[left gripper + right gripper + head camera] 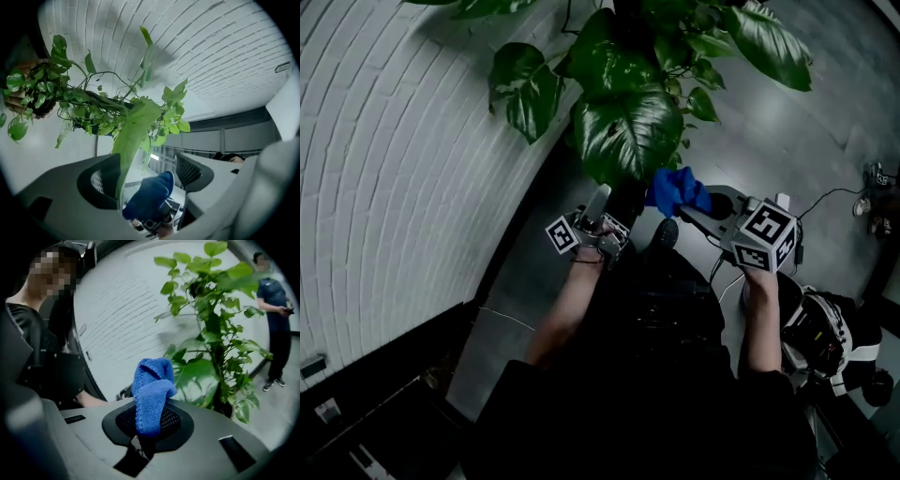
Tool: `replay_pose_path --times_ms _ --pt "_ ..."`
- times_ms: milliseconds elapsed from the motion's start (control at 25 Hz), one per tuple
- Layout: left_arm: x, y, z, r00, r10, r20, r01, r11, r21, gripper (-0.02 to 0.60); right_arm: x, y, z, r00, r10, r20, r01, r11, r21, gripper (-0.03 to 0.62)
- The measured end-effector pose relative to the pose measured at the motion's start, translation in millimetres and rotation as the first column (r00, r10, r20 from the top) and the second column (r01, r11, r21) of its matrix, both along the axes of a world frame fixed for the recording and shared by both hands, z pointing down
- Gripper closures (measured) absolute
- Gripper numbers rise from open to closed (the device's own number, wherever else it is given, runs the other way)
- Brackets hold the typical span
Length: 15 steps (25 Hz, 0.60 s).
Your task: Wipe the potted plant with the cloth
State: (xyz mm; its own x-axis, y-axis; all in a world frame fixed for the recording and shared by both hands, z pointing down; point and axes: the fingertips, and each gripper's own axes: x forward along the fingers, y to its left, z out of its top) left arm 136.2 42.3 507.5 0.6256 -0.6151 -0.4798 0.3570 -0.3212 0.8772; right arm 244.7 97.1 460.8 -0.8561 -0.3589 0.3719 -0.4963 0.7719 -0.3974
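Right gripper (149, 430) is clamped tight on the cloth (151, 394). It's a bright blue, nubbly-knit piece bunched into a thick roll, with the top flopped over on itself. Its long axis runs straight out along the jaws, free end aimed at the potted plant (213, 324).

From the head view, the cloth (677, 190) sits just under the plant's big leaf (623, 131), which is dark, glossy and lightly streaked. The roll points up toward that leaf's lower edge; I can't tell if they're touching.

On the other side of that leaf is the left gripper (598, 204), tilted up into the foliage. Its own view shows the jaws standing well apart, gripping nothing, while a pale-green leaf (133, 136) hangs down between them along one pad, the blue roll beyond it.
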Motion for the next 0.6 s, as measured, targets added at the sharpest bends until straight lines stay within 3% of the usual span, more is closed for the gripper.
replay_pose_path --times_ms 120,200,400,600 --pt "2.8 4.4 3.4 1.000 0.030 0.005 -0.030 1.000 0.002 0.213 23.3 -28.7 -16.1 0.985 0.169 -0.031 -0.166 0.983 0.076 0.539" --pt "4.6 6.6 -0.2 0.999 0.050 -0.004 -0.050 0.999 0.014 0.213 18.0 -40.4 -15.9 0.978 0.201 -0.059 -0.195 0.975 0.103 0.539" --pt "9.0 13.0 -12.6 0.994 0.098 -0.039 -0.096 0.994 0.046 0.213 -35.1 -35.6 28.7 0.974 0.110 -0.196 -0.095 0.992 0.088 0.539" --pt "-0.2 14.6 -12.8 0.992 0.107 -0.065 -0.106 0.994 0.020 0.213 -66.2 5.5 56.7 0.950 0.030 -0.311 -0.013 0.998 0.058 0.539"
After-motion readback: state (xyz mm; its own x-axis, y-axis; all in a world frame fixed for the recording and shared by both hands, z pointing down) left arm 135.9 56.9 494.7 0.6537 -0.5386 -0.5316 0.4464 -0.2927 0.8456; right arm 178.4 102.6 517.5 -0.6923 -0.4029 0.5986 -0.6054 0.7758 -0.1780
